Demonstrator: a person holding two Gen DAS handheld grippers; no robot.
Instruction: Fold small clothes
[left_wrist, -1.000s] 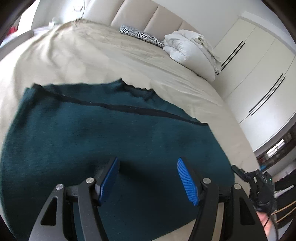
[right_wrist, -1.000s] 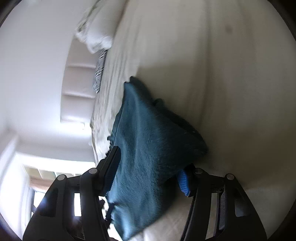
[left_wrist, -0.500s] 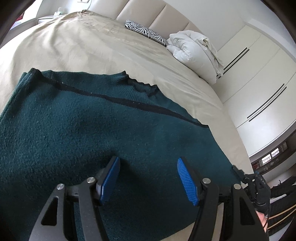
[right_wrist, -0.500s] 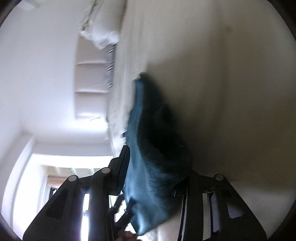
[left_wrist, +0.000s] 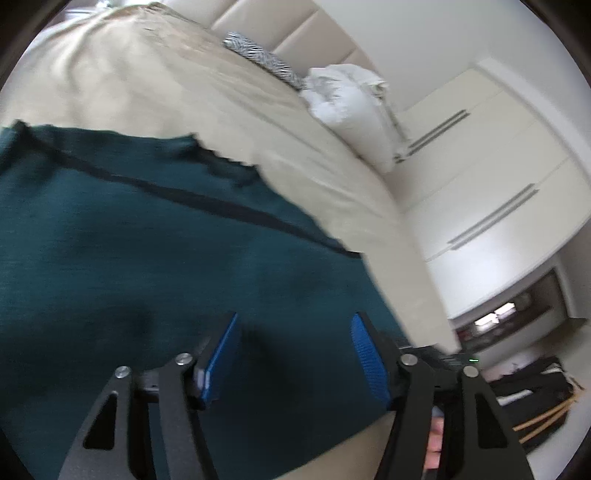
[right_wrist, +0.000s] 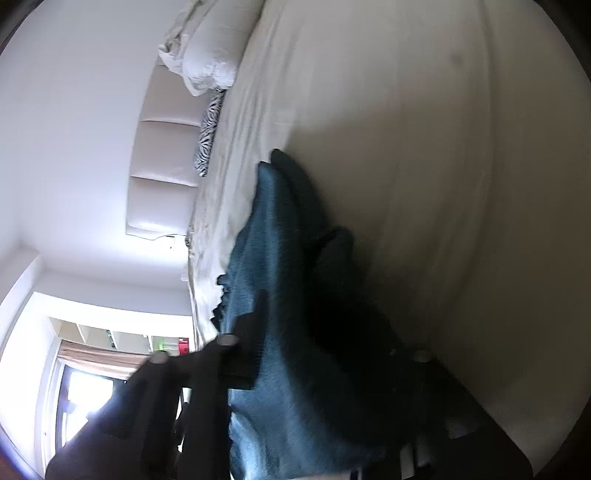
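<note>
Closing on a raised fold of the garment, our right gripper has its jaws coming together with teal cloth bunched between them; the pads look pressed into the fabric, though blur hides the far one. Our left gripper hangs just above the same garment, its jaws spread but narrowing, nothing pinched between the blue pads.

In the left view the garment lies spread on the bed, filling the frame from 9 o'clock down to 6 o'clock, its dark-trimmed edge running toward 3 o'clock. In the right view it rises as a ridge from 6 o'clock toward 12 o'clock.

Risks, as we judge them:
- The right pinch may catch only the top layer, so the fold would drag unevenly when lifted.
- If the left jaws shut without reaching the cloth, 1 side stays flat and the fold skews.
- Pulling hard could slide the whole garment across the smooth cover instead of folding it.

Counts: 1 garment, 2 grippers, 1 bed, 1 white pillow, 1 zebra cushion, 1 wardrobe at 3 o'clock in the left view.
</note>
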